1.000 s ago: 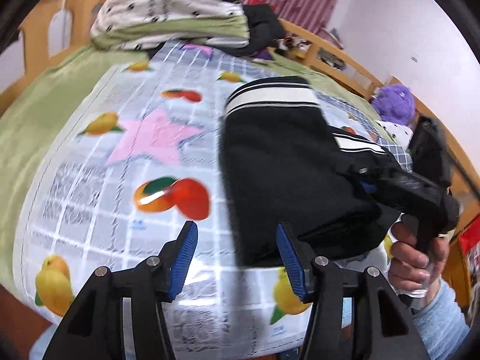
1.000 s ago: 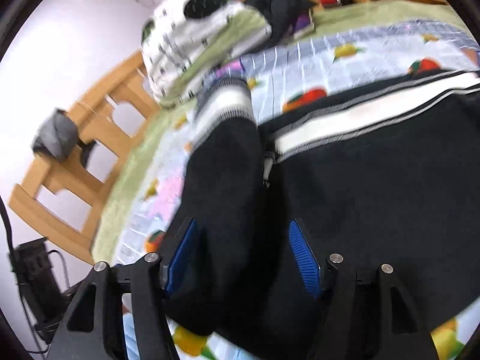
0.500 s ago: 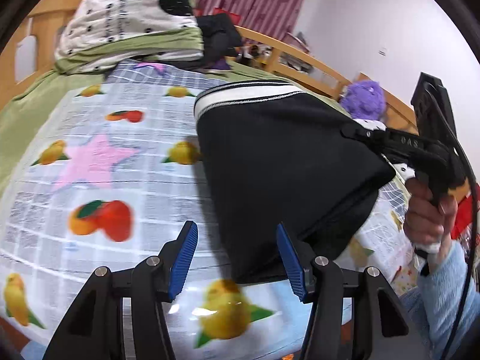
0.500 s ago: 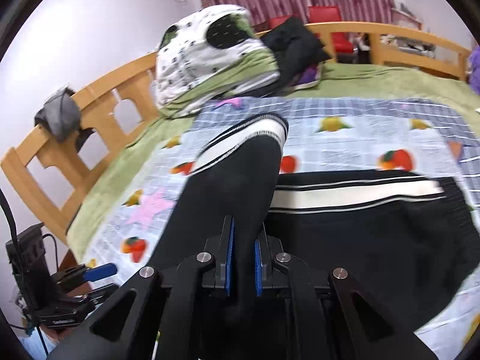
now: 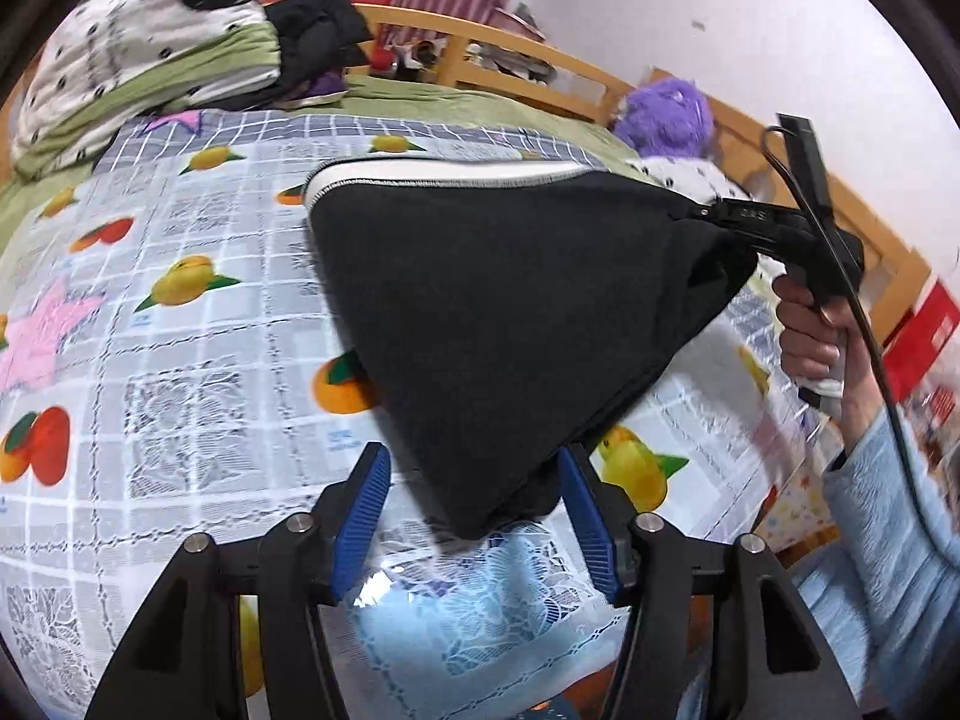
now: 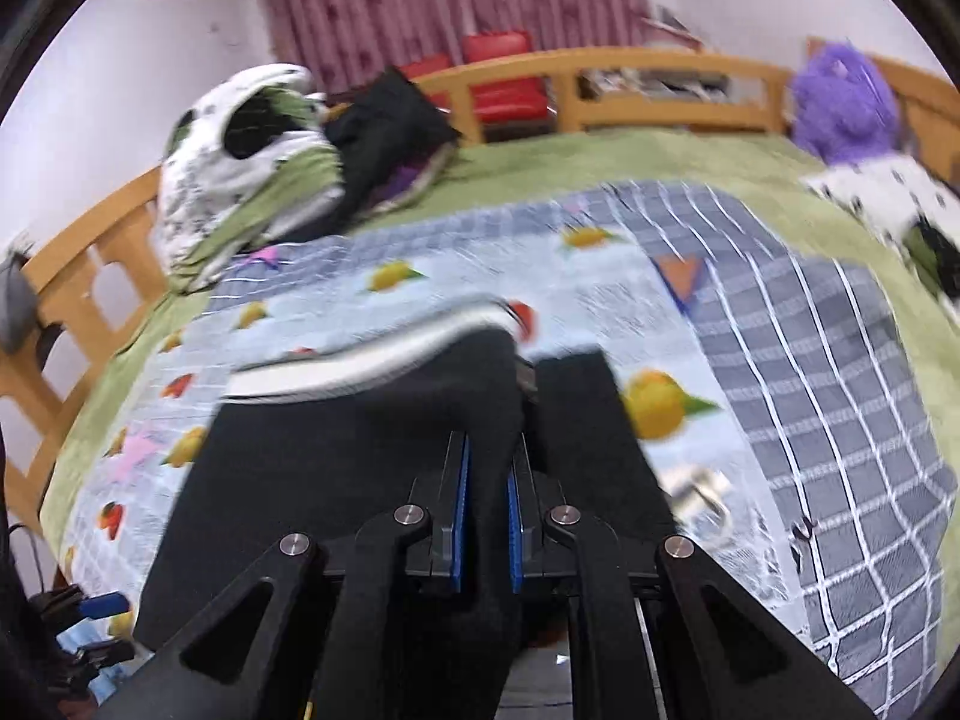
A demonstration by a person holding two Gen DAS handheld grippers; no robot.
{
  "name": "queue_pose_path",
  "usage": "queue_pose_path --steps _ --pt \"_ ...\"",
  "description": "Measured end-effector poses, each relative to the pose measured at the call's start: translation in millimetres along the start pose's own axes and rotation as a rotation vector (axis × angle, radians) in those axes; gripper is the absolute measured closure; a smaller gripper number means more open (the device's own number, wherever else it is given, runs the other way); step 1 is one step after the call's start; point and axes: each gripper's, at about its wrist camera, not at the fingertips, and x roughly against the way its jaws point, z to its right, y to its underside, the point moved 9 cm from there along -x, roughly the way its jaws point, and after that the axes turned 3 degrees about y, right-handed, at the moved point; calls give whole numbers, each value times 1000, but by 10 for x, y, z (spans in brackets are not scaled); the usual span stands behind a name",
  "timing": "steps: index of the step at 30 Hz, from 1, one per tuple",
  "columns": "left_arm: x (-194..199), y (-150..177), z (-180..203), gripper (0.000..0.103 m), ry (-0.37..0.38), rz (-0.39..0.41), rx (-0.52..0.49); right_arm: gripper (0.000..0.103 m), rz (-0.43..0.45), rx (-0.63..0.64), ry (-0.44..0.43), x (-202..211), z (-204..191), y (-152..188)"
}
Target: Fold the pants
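The black pants (image 5: 516,324) hang doubled over, lifted off the bed (image 5: 180,324) near its front edge, striped waistband (image 5: 444,171) toward the headboard, long axis running front to back. The right gripper (image 6: 486,516) pinches a fold of them; the left gripper (image 5: 474,516) is spread wide, holding nothing. The fold looks partly done: laying flat and a further fold likely remain.

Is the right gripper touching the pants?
Touching. In the right wrist view the right gripper has its jaws shut on a fold of the black pants. The left wrist view shows the cloth pulled taut and lifted from that grip.
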Motion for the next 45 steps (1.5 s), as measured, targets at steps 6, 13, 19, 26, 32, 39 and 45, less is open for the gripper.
queue_pose_path --steps 6,13,19,26,32,39,45 --pt "-240 100 172 42 -14 -52 -38 93 -10 -29 19 -134 214 116" --pt "-480 9 -71 82 -172 -20 10 93 -32 -90 11 -203 313 233" --pt "-28 -201 -780 84 -214 116 156 95 -44 -81 -44 -48 17 411" --pt "240 61 -1011 84 -150 129 172 95 -94 -46 -46 8 -284 731" --pt "249 304 -1018 81 -95 58 153 93 -85 -6 -40 109 -473 927" --pt "643 478 -1081 49 -156 62 54 72 7 -65 -32 296 -396 579" --pt "827 389 -1374 49 -210 82 101 58 -22 -54 -7 -187 -533 139"
